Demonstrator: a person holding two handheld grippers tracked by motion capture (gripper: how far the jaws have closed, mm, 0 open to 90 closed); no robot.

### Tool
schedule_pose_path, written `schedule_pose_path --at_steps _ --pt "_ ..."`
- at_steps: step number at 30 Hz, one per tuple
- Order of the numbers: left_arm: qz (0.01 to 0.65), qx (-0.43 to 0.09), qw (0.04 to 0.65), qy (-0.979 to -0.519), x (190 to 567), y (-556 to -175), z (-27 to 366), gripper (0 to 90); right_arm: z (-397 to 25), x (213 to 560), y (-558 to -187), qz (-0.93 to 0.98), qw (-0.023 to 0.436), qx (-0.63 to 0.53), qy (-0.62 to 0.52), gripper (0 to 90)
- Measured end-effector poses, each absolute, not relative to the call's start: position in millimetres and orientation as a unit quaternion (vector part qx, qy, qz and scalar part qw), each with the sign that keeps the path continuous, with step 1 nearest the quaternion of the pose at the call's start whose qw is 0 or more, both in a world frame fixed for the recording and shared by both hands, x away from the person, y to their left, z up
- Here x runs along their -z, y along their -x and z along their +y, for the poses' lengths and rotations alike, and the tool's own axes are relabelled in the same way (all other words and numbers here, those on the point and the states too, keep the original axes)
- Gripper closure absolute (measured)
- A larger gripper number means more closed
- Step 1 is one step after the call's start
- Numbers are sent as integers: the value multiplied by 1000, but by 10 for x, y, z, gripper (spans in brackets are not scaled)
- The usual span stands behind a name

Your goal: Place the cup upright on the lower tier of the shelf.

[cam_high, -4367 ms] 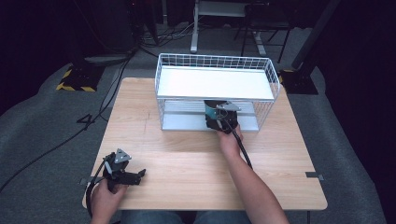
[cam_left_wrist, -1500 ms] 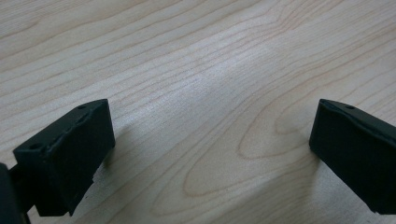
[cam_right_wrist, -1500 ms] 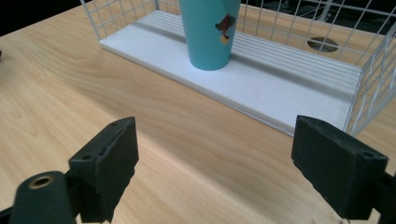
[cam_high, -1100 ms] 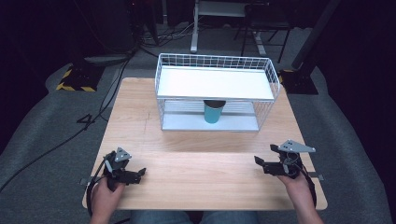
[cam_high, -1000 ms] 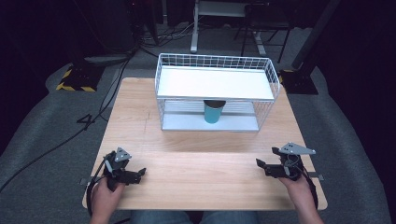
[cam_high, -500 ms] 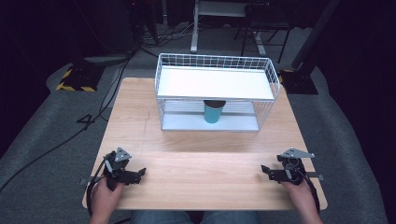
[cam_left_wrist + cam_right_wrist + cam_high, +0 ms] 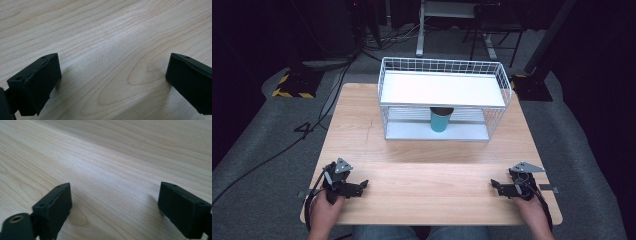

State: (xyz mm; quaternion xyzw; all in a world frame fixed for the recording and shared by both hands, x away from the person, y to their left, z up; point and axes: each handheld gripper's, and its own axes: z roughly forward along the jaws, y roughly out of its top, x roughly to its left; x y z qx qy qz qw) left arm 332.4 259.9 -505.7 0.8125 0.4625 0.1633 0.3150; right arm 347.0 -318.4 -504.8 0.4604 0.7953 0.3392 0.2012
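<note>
High view: teal cup (image 7: 441,120) in wire rack (image 7: 442,65), seemingly upright; both tools (image 7: 364,183) (image 7: 493,185) spread wide, empty.

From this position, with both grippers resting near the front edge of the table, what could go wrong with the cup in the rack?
1. The teal cup stands on the lower level of the wire rack, close under the white shelf; lifting it straight up would likely hit that shelf.
2. Reaching in, the right gripper could catch the rack's front wires.
3. The left gripper lies at the table edge; a nudge might push it off.
</note>
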Motion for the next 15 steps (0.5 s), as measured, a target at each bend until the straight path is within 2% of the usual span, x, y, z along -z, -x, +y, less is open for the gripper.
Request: schedule_pose_path --at_steps 15 --pt "462 -164 315 -813 5057 -3325 2600 5 -3190 5050 -3450 797 201 -340 -457 91"
